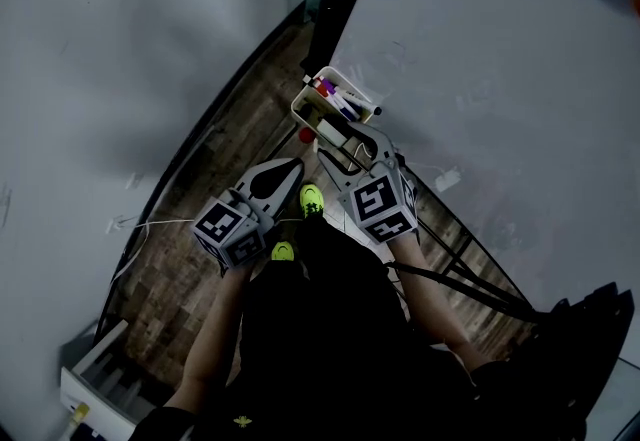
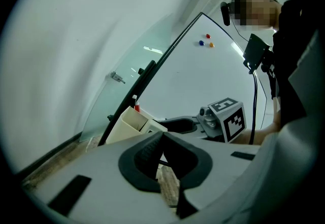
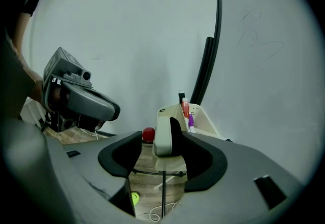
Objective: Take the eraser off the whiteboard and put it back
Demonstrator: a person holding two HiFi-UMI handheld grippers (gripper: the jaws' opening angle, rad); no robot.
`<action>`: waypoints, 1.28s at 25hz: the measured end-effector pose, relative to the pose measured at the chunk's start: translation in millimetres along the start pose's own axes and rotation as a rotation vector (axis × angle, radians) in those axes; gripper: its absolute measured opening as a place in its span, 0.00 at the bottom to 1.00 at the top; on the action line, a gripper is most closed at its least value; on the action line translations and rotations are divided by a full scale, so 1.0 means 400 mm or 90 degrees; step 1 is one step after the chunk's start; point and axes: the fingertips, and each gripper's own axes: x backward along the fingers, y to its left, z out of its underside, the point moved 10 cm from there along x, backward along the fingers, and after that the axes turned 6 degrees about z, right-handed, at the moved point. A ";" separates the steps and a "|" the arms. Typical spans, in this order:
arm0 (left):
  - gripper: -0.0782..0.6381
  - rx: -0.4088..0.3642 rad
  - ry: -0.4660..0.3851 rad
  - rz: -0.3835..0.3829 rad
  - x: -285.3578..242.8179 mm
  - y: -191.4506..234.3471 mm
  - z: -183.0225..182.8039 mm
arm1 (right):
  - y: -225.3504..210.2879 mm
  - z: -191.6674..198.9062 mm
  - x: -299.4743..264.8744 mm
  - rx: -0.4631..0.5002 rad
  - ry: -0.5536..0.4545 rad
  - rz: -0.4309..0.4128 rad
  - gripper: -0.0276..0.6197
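The eraser [image 3: 163,136], a cream block with a black felt side, stands on edge on the ledge of the cream marker tray [image 3: 208,119] at the foot of the whiteboard [image 1: 500,79]. My right gripper [image 3: 162,139] is open around it. The eraser lies against the right jaw, and a gap shows at the left jaw. In the head view the eraser [image 1: 330,129] sits just ahead of the right gripper [image 1: 352,141], below the tray [image 1: 310,104]. My left gripper [image 1: 290,169] hangs to the left, shut and empty, with its tips together [image 2: 162,139].
Markers stand in the tray. A small red thing [image 3: 148,134] lies by the tray's near end. Coloured magnets [image 2: 205,41] stick high on the board. Below are a wood floor, a white cable [image 1: 150,224], the board's dark stand legs [image 1: 470,259] and the person's yellow-green shoes [image 1: 312,197].
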 end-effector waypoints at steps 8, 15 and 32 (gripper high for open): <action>0.14 -0.005 0.000 -0.005 0.008 -0.002 -0.002 | -0.012 0.005 -0.007 0.023 0.007 0.028 0.32; 0.14 -0.002 0.008 0.000 0.005 -0.005 -0.001 | -0.012 0.006 -0.010 0.017 0.006 0.027 0.30; 0.14 -0.018 0.013 0.004 0.006 -0.020 -0.011 | -0.018 -0.011 0.009 -0.005 -0.010 0.024 0.30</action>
